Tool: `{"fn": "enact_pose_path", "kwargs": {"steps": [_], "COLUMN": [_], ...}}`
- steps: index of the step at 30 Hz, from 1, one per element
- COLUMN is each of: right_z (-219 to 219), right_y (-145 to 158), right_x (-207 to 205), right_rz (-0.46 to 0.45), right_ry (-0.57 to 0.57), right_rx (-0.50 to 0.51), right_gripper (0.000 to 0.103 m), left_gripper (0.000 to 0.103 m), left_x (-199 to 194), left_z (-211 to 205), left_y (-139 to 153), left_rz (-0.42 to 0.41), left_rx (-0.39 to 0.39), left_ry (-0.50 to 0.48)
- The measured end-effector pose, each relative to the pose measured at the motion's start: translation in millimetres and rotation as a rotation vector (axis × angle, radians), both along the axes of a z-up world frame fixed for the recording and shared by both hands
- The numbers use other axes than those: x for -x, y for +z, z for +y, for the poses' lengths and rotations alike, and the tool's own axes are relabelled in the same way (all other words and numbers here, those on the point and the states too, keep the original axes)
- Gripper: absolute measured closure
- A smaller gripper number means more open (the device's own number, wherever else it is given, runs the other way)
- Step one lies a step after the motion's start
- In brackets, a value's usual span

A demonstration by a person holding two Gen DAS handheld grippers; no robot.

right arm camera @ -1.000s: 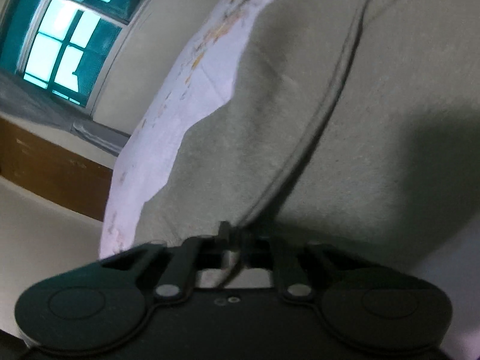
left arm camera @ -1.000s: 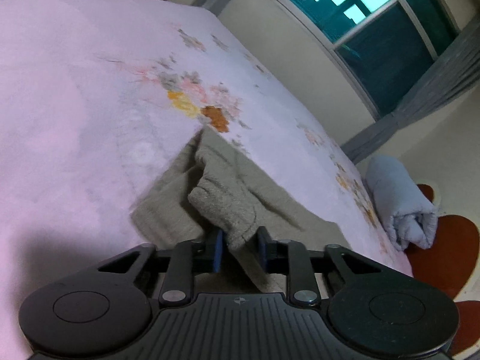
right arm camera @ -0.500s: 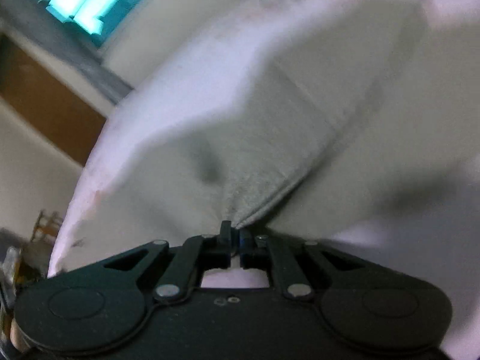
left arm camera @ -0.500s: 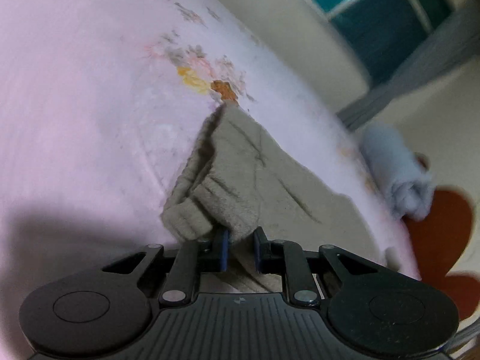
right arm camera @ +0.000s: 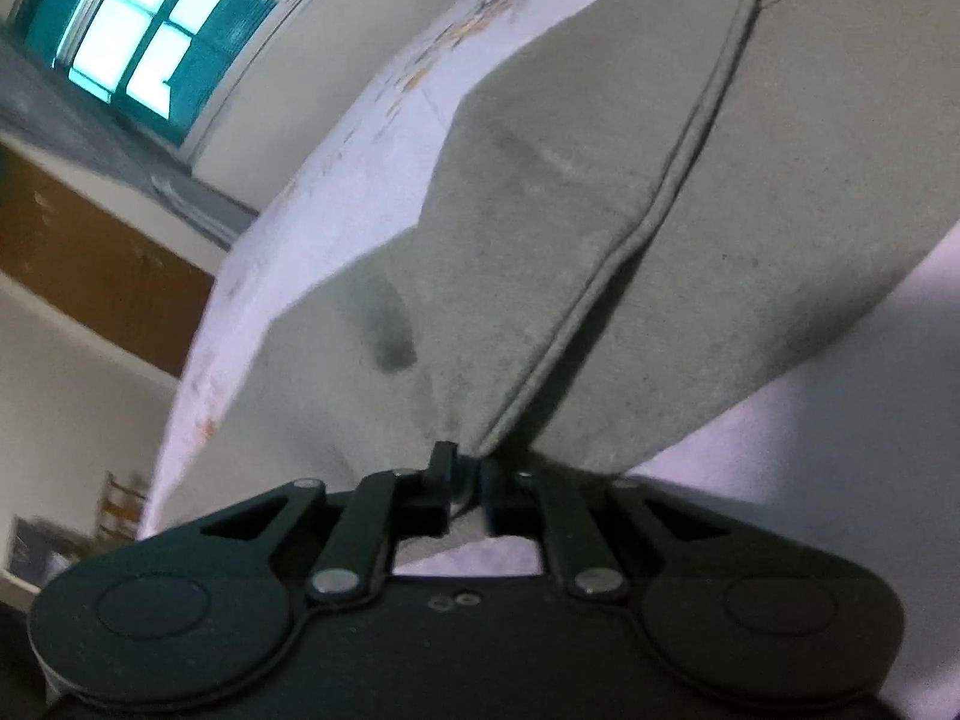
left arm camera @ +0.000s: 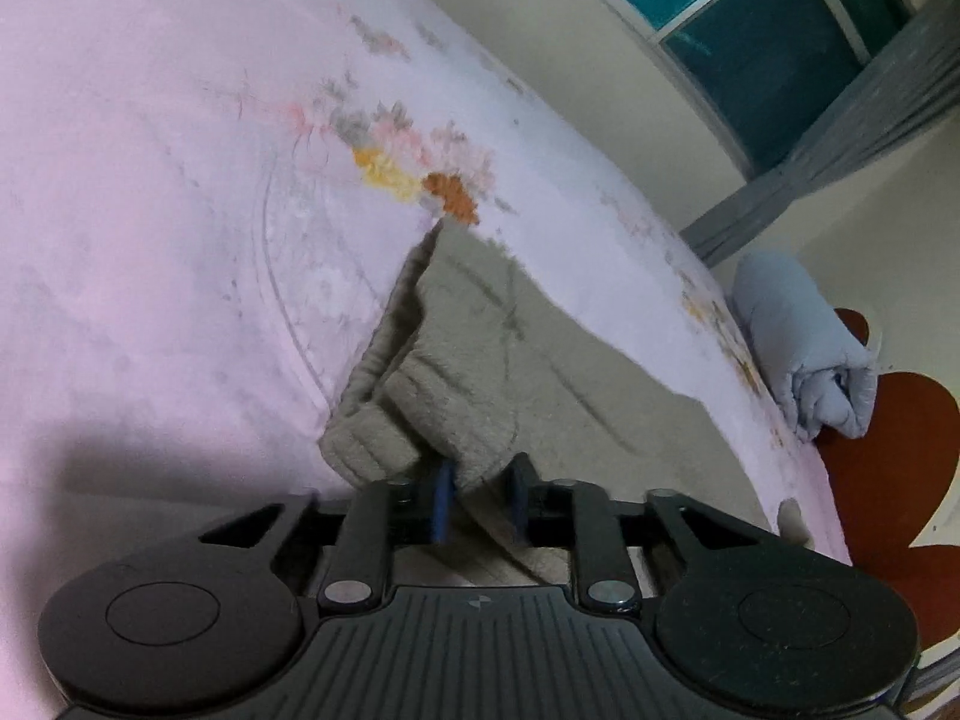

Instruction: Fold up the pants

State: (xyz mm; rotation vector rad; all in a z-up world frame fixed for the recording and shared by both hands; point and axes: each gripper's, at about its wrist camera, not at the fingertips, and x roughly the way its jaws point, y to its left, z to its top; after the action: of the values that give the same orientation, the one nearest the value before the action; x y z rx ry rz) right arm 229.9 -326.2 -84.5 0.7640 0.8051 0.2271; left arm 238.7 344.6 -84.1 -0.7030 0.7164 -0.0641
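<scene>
Grey-beige pants (left arm camera: 516,354) lie on a pink bed (left arm camera: 150,210) with a floral print. In the left wrist view my left gripper (left arm camera: 480,483) is shut on the ribbed waistband (left arm camera: 456,414), which is bunched between the fingers. In the right wrist view my right gripper (right arm camera: 465,465) is shut on the hemmed edge of the pants (right arm camera: 600,228), and the cloth stretches away from the fingertips over the bed (right arm camera: 360,150).
A rolled pale blue blanket (left arm camera: 804,360) lies at the bed's far right edge, above a red-brown floor mat (left arm camera: 888,480). A window (left arm camera: 750,18) and grey curtain are behind the bed. A wooden panel (right arm camera: 90,258) shows on the wall.
Both grippers have kept their hold. The left one has drawn the waistband across the bed so the pants lie flatter. The right view swung and settled with the cloth stretched out.
</scene>
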Motion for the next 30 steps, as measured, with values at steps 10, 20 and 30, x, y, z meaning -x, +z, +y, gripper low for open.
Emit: {"fn": "enact_pose_path", "kwargs": {"steps": [10, 20, 30], "right_z": [-124, -225, -241], "right_y": [41, 11, -11], "right_x": [19, -51, -143], "right_rz": [-0.145, -0.127, -0.001], "right_ry": [-0.268, -0.446, -0.422], "right_rx": [0.013, -0.105, -0.098], "right_gripper": [0.088, 0.088, 0.103], "left_gripper": [0.009, 0.0, 0.0], "left_x": [35, -2, -7], "left_z": [-84, -145, -154], "left_y": [55, 15, -9], "left_rz": [-0.115, 0.069, 0.123], "left_rx": [-0.351, -0.466, -0.468], "left_ry": [0.139, 0.216, 0.209]}}
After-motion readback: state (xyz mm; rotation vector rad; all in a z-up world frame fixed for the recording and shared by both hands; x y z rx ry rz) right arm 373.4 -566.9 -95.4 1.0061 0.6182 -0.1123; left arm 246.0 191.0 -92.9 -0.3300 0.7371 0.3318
